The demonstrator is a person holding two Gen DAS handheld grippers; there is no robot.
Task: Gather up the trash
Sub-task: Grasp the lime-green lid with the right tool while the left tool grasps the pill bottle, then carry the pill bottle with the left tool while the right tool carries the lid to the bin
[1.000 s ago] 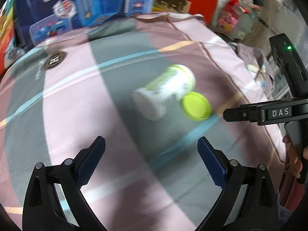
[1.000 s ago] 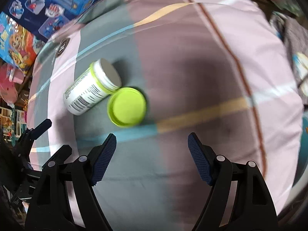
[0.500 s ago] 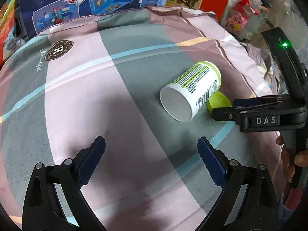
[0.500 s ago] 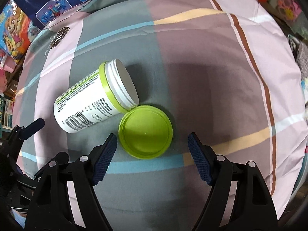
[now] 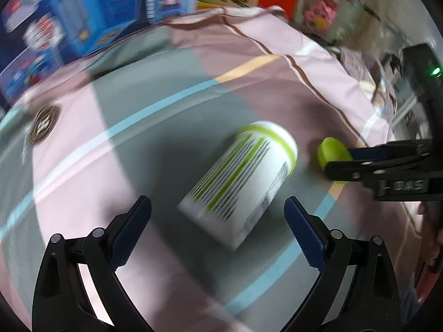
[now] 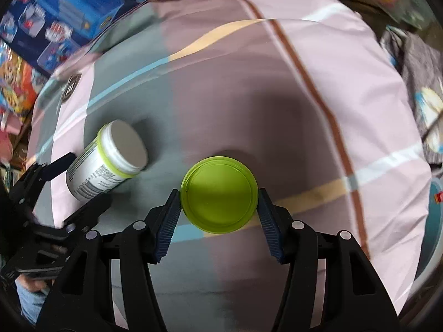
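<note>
A white bottle with a lime-green label (image 5: 243, 182) lies on its side on the plaid bedspread (image 5: 138, 138), blurred, just ahead of and between the tips of my open left gripper (image 5: 217, 218). It also shows in the right wrist view (image 6: 108, 163), open mouth facing the camera. My right gripper (image 6: 218, 207) is shut on the round lime-green lid (image 6: 218, 193), its pads touching both sides. In the left wrist view the lid (image 5: 331, 152) is partly hidden behind the right gripper's fingers (image 5: 368, 166).
Blue toy boxes (image 5: 83, 22) stand beyond the far edge of the bed. Pink and red clutter (image 5: 326, 8) sits at the back right. A crumpled grey patterned cloth (image 6: 418, 83) lies beyond the bedspread's right edge.
The right gripper has closed onto the green lid. The left gripper has moved forward toward the bottle, which now lies closer between its open fingers.
</note>
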